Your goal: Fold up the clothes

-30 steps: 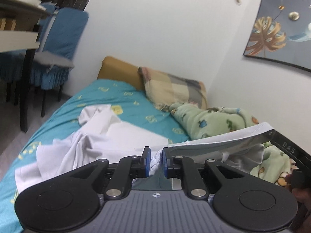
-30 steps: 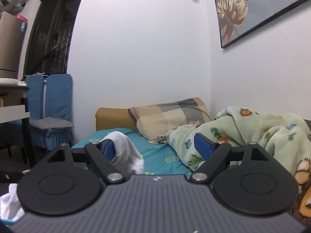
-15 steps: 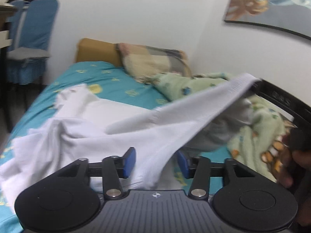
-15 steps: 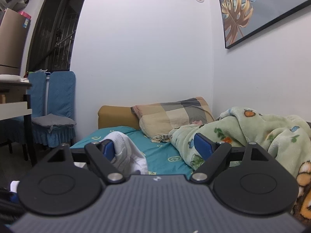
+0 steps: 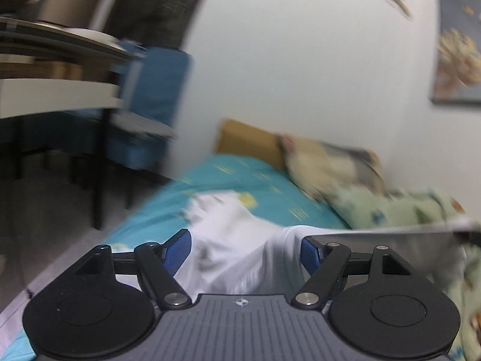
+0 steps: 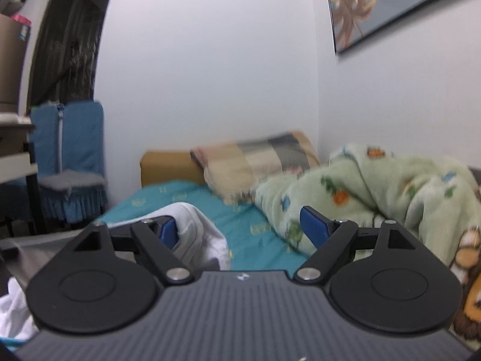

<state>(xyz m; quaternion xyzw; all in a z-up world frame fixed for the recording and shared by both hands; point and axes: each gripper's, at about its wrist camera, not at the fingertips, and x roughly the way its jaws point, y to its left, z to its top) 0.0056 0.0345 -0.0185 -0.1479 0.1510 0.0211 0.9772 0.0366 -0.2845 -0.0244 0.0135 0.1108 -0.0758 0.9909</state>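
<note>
A bed [image 5: 228, 171] with a teal sheet fills both views, and the white garment [image 5: 237, 240] lies crumpled on the sheet, short of the checked pillow [image 6: 258, 156] and beside the green blanket [image 6: 390, 192]. Over the bed, the left gripper [image 5: 246, 248] stands wide open, white cloth between its blue pads but unpinched. The right gripper [image 6: 243, 225] is also spread wide, a fold of garment draped against its left finger [image 6: 166, 233].

both the left gripper [image 5: 245, 251] and right gripper [image 6: 237, 225] spread wide.

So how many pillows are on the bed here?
1: a plaid pillow at the head of the bed, against the mustard headboard, beside the green blanket. Others may be hidden under that blanket.
</note>
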